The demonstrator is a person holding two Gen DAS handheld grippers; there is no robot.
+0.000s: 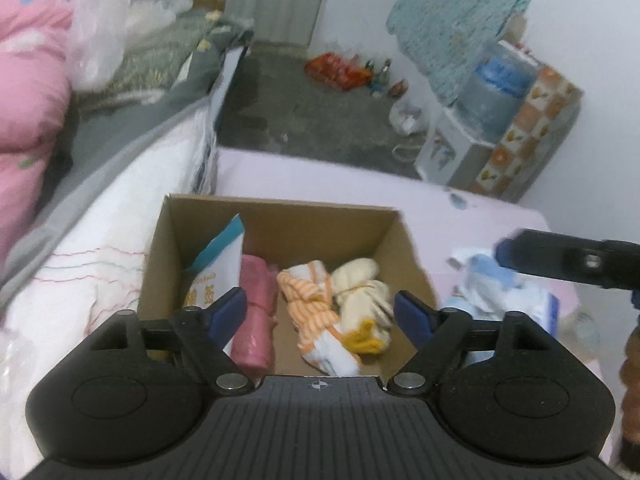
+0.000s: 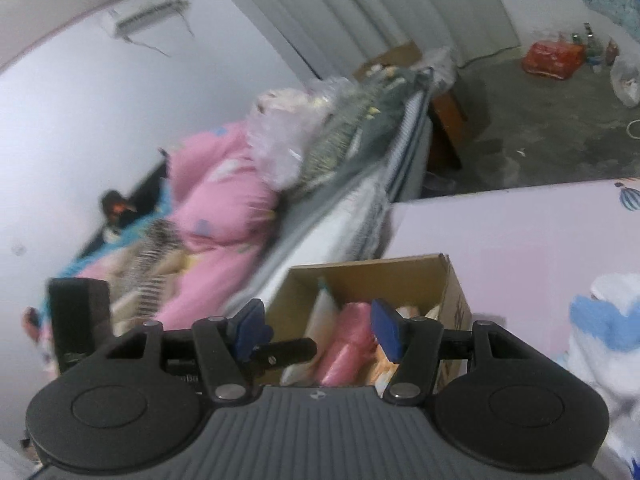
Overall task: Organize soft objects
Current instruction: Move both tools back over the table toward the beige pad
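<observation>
Cardboard box (image 1: 280,216), open-topped, stands on a pale pink sheet (image 1: 320,176) beside a mattress edge with white quilted side (image 1: 120,216). Contents, seen from the left wrist view, left to right: a white and teal packet (image 1: 218,258) leaning upright against the left wall; a pink roll (image 1: 256,300) just beside it; an orange-striped cloth bundle (image 1: 316,312) at the centre; a cream and yellow cloth bundle (image 1: 362,292) touching it on the right. Left gripper (image 1: 320,310) hangs above the near side of the box, jaws spread wide, nothing between the blue pads, nothing held. Right gripper (image 2: 318,330) hangs over the near left part of the same box (image 2: 372,268), jaws partly apart with no object pressed between the pads; the pink roll (image 2: 348,344) lies below in the box, seen through the gap. In the right wrist view, part of the left gripper (image 2: 280,350) crosses behind the left pad. Outside the box, on the sheet to its right: a pile of blue and white soft items (image 1: 500,288), also visible at the right edge of the right wrist view (image 2: 604,320); detail blurred. Background: pink bedding (image 1: 28,92) on the mattress, clear plastic bags (image 1: 100,28), grey concrete floor (image 1: 304,116), a water jug (image 1: 496,88) on a stand, red packaging (image 1: 336,68) by the far wall.
</observation>
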